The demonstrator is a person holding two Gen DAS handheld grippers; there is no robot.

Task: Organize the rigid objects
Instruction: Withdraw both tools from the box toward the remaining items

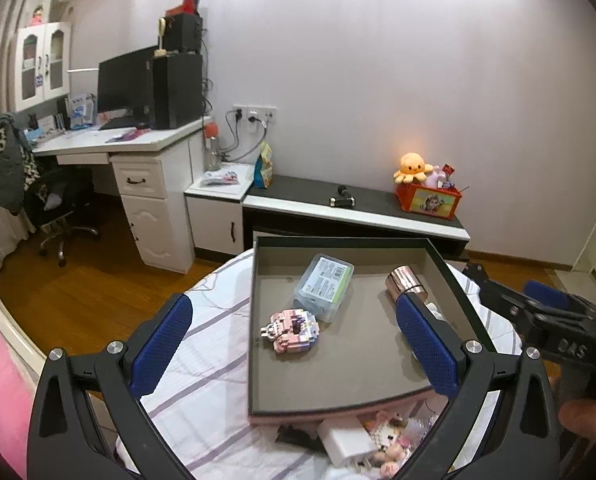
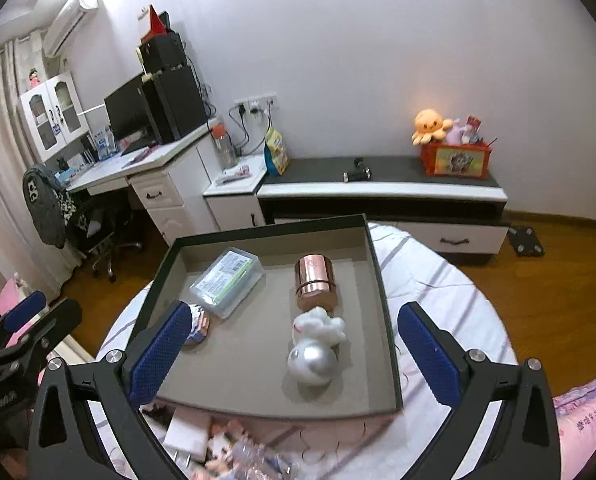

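The dark tray (image 2: 382, 292) holds a clear case (image 2: 227, 280), copper canister (image 2: 316, 282) and silver ball (image 2: 312, 360); both grippers' fingers (image 1: 426, 344) (image 2: 159, 348) wide, empty.

- Tray (image 2: 382, 292): matt dark rim, dull grey card-like lining.
- Tin (image 2: 315, 280): glossy rose-gold metal, smooth.
- Case (image 2: 225, 280): clear smooth plastic with a paper label.
- Ball (image 2: 312, 360): satin silver, smooth; a fluffy white tuft (image 2: 322, 326) touches it.
- Block toy (image 1: 291, 328): studded pink plastic bricks.
- Left tongs (image 1: 293, 348) and right tongs (image 2: 293, 354): matt black plastic frames, blue dimpled pads, shiny metal bolts.
- Bed sheet (image 2: 438, 280): soft striped cloth.
- Floor (image 1: 77, 288): glossy wood.
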